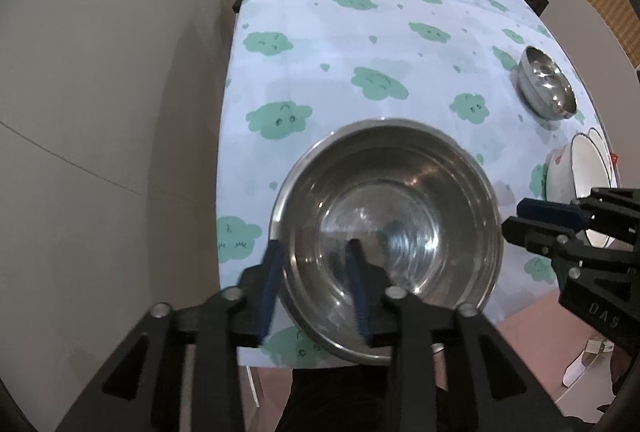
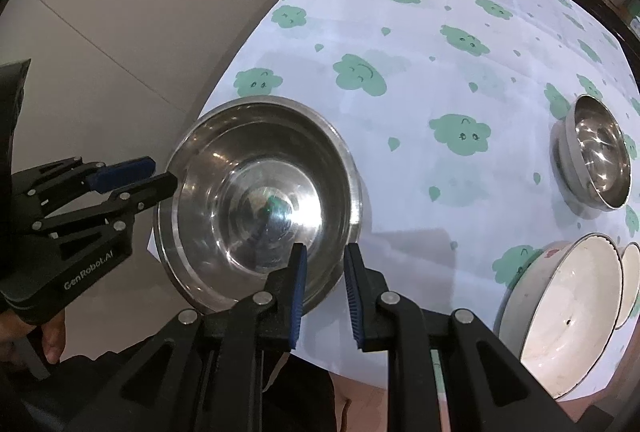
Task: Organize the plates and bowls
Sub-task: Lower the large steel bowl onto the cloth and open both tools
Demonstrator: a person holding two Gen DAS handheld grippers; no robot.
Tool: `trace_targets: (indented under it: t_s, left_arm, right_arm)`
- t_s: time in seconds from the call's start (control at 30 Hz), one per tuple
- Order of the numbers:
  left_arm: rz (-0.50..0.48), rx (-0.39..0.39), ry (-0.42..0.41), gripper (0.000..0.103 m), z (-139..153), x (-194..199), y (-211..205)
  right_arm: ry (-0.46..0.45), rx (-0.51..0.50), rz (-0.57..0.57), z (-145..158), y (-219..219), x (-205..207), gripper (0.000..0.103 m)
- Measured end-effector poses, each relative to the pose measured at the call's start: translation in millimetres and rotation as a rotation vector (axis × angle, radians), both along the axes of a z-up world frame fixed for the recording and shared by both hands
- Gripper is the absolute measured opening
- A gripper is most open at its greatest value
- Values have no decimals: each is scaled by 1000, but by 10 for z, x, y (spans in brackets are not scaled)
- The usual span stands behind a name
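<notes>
Cloud-printed white and green cloth covers the tabletop. At its near left corner sits a large round steel bowl. The left gripper straddles the bowl's left rim, jaws apart and not pressing. The right gripper straddles its right rim, jaws narrowly apart. A small steel bowl and white enamel bowls line the right edge.
</notes>
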State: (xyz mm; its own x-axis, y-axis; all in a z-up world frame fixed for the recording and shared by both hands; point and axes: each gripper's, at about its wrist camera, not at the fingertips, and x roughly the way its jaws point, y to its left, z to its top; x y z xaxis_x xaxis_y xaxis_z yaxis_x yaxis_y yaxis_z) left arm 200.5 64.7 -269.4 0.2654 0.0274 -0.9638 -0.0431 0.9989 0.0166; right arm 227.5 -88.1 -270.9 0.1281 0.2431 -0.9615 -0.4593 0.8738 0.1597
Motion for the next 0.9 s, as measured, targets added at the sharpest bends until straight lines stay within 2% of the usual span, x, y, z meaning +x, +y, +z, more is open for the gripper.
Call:
trace_targets:
  t_s: [0.33, 0.9]
  left_arm:
    - [-60, -10, 0, 38, 36, 221, -163]
    - [-229, -32, 16, 38, 16, 625, -638]
  right_arm:
    - [-8, 11, -54, 71, -151, 64, 21]
    - [6, 13, -206, 27, -578, 214, 21]
